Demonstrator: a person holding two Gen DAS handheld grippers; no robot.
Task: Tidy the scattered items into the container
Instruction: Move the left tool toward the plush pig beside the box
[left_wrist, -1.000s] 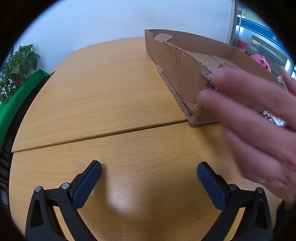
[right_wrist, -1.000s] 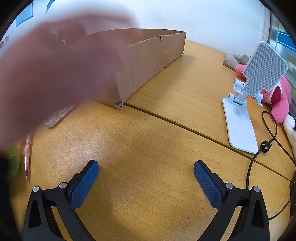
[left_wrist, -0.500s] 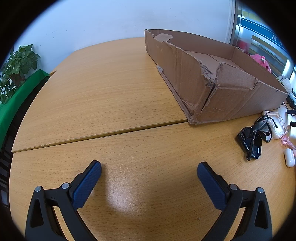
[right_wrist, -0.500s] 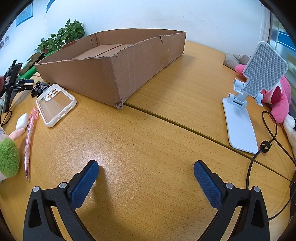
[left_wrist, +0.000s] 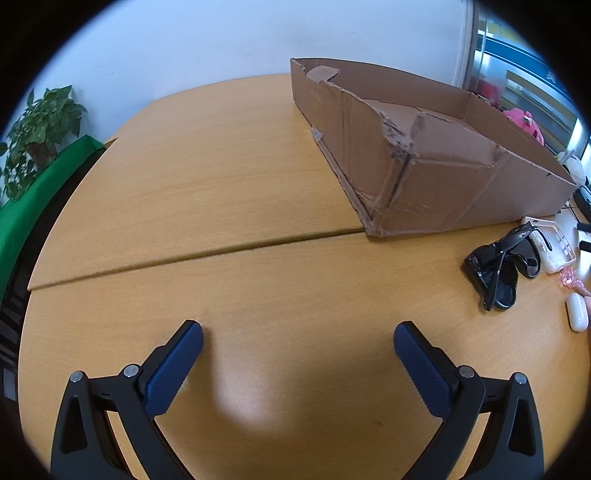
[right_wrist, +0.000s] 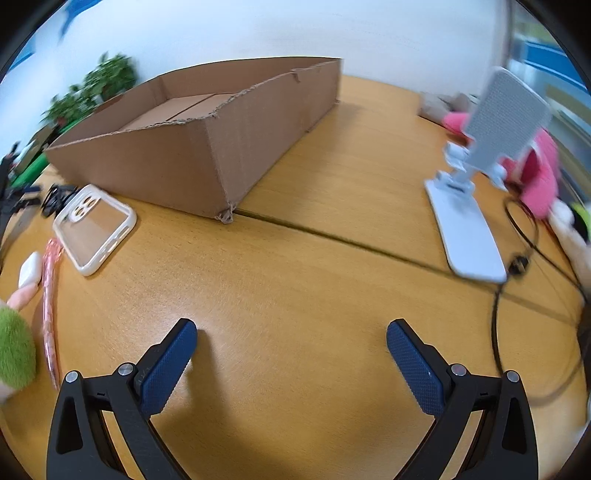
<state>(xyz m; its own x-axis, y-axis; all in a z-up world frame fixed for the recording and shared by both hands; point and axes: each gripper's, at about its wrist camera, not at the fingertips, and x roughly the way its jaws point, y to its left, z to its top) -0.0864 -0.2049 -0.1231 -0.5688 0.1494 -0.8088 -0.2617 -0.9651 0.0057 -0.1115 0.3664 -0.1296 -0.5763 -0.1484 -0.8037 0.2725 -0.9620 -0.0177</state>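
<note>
Nothing is picked up yet: the left gripper (left_wrist: 298, 341) and right gripper (right_wrist: 291, 339) both hover spread and empty over the desk (left_wrist: 221, 177), while the sunglasses (left_wrist: 500, 266), phone case (right_wrist: 94, 229) and, seemingly, a pink pen (right_wrist: 50, 295) lie beside the empty cardboard box (right_wrist: 207, 147), so a first grasp comes next.

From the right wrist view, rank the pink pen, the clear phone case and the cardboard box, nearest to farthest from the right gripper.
From the right gripper:
1. Pink pen, lying at the left edge.
2. Clear phone case, further up on the left, in front of the box.
3. Cardboard box, behind the case, upper left to centre.
</note>
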